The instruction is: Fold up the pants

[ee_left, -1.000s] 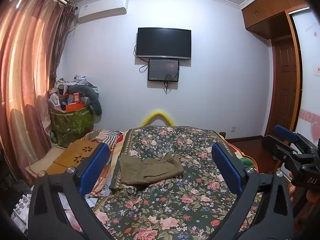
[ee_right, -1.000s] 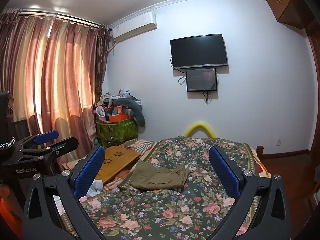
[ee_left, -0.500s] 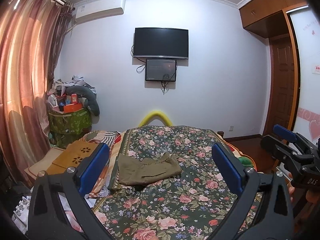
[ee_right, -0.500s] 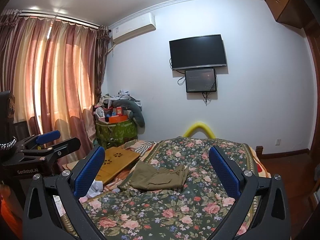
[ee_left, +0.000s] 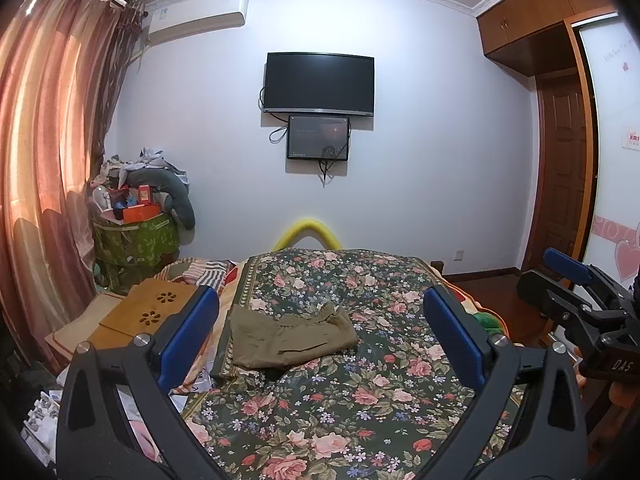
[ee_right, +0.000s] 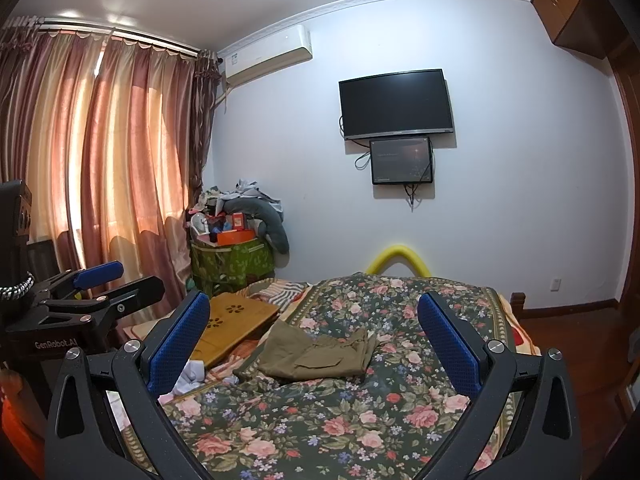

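Olive-green pants (ee_left: 290, 338) lie folded into a small bundle on the dark floral bedspread (ee_left: 360, 400), toward its left side; they also show in the right wrist view (ee_right: 320, 354). My left gripper (ee_left: 320, 332) is open and empty, held well back from the pants above the near part of the bed. My right gripper (ee_right: 314, 338) is open and empty too, also well short of the pants. Each gripper shows at the edge of the other's view, the right one (ee_left: 580, 300) and the left one (ee_right: 88, 296).
A wooden lap tray (ee_left: 148, 312) lies left of the bed by the curtains (ee_left: 44, 180). A green bin piled with clutter (ee_left: 136, 232) stands in the corner. A TV (ee_left: 320, 84) hangs on the far wall. A wooden door (ee_left: 564, 168) is at right.
Both views have tilted slightly upward; the pants and bed sit a little lower in frame. Both grippers stay open and empty.
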`<state>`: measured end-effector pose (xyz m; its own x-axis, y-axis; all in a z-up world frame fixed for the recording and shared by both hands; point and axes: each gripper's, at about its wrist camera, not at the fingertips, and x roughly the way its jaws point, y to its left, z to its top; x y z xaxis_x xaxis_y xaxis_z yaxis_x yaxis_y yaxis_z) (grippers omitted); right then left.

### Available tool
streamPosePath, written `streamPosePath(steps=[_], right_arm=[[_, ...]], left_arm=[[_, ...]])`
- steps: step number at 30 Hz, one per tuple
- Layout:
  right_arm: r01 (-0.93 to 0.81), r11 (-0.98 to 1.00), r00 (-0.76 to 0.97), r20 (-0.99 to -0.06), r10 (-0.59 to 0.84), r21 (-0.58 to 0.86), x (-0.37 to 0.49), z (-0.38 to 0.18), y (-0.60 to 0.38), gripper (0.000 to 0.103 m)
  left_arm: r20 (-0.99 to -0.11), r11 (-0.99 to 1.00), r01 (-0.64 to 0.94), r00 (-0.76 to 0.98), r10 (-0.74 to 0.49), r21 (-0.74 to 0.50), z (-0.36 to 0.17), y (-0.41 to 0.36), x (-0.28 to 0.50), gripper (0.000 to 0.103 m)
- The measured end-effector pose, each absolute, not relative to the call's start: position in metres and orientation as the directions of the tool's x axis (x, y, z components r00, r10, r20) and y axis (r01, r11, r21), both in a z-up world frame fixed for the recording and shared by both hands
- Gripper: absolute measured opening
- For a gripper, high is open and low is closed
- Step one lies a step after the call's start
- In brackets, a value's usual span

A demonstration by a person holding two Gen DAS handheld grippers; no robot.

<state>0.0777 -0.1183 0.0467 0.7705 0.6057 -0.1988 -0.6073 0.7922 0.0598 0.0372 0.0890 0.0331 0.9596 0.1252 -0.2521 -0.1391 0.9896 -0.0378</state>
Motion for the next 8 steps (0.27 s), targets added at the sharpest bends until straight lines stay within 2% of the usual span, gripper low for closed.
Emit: streamPosePath(steps=[8], right_arm=[[-0.606,0.793,0.767,-0.216,0.604,0.063,0.0833,0.0418,-0.1141,0.103]], left_arm=[[-0.265,0.991,-0.132,0.957,0.120,-0.025,0.0262,0.0888,0.0433,0.103]])
